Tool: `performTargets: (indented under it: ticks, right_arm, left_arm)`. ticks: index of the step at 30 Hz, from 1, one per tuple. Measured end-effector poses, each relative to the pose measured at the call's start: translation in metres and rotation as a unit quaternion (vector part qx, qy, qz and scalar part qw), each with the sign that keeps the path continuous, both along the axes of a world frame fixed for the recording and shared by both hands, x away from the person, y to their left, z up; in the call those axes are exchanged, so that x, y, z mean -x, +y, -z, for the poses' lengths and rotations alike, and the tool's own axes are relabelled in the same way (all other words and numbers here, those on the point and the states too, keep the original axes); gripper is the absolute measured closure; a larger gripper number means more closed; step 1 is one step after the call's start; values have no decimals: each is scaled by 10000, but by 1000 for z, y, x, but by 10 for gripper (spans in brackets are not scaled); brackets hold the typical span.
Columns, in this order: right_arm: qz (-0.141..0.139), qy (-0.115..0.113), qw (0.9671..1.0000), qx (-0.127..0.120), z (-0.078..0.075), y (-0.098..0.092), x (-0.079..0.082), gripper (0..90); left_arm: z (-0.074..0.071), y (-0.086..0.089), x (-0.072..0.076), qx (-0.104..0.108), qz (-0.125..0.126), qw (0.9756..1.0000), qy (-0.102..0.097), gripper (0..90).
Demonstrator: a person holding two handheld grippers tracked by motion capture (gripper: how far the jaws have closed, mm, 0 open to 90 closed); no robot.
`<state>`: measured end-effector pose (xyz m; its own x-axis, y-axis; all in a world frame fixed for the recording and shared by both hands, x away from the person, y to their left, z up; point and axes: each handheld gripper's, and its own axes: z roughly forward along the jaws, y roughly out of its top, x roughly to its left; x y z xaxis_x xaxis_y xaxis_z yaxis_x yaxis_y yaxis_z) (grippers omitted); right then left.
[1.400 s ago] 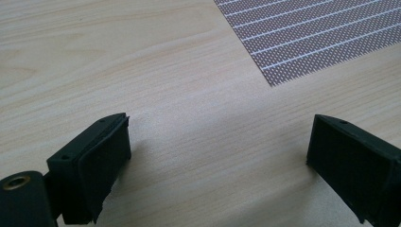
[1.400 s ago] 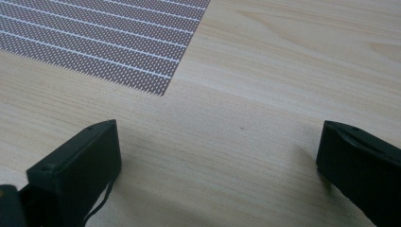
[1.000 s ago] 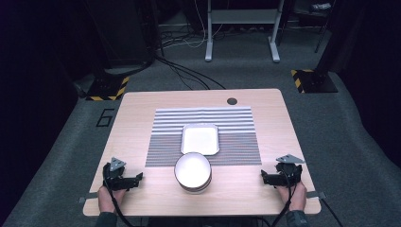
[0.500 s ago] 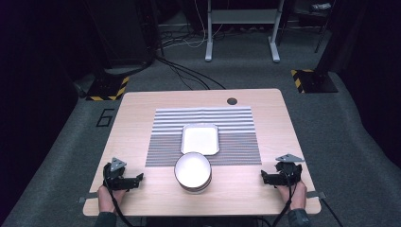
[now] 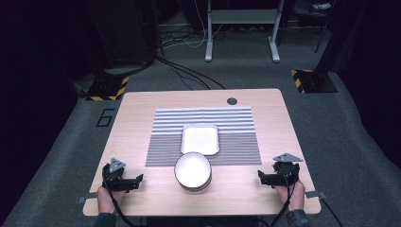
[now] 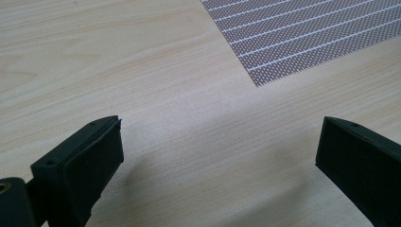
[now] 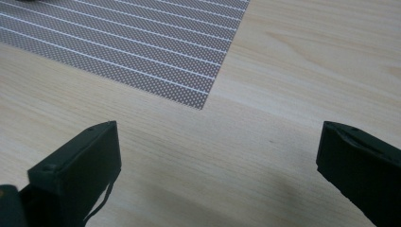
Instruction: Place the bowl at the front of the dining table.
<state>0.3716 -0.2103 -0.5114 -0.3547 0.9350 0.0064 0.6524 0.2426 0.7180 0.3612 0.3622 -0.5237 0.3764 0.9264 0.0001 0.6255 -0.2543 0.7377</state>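
**Two open grippers wait beside a bowl and a tray**

Resting low on the near edge of the desk [image 5: 142, 113], both grippers are empty. The left gripper [image 5: 126, 182] has just been opening its jaws and nothing is between them; in the left gripper view the two black pads stand wide apart over bare wood. The right gripper [image 5: 270, 178] is open in the same way, with only wood grain between its jaws.

The nearest things are a round white bowl [image 5: 192, 171] and a white tray [image 5: 200, 139]. The bowl stands between the two grippers, near the front of the desk, on the near edge of a striped mat [image 5: 236, 142]. The tray lies on this mat just behind the bowl, and the two seem to touch or nearly touch.

I think the step in hand is the first reach toward the bowl. To do it well, one gripper should come from the side at the height of the wall and take the rim with one jaw inside and one outside. A slow closing is better, because the bowl looks smooth and could slip.

The desk is pale wood with fine grain and rounded corners. The mat is grey, with a dotted weave and thin white lines. The tray is rectangular with soft corners and a low rim.
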Motion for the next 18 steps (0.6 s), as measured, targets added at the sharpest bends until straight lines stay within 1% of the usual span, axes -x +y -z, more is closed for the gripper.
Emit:
performTargets:
  ticks: [3, 5, 10, 14, 18]
  right_arm:
    - [-48, -58, 10000, 8, -4, 4, 1, 1]
    - [-85, -74, 9999, 12, -7, 6, 2, 1]
    - [-188, -89, 9998, 6, -13, 11, 5, 2]
    - [-252, -125, 9996, -51, -19, 18, 8, 2]
    - [-324, -148, 9994, -47, -23, 21, 10, 2]
  left_arm:
    - [-3, -1, 1, 16, 42, 10000, -38, 13]
    - [-5, -3, 1, 67, 61, 9999, -71, 13]
    - [-9, -7, 2, 144, 154, 9998, -73, 14]
    - [-13, -11, 4, 153, 235, 9996, -88, 14]
    - [-16, -15, 5, 192, 287, 9994, -81, 14]
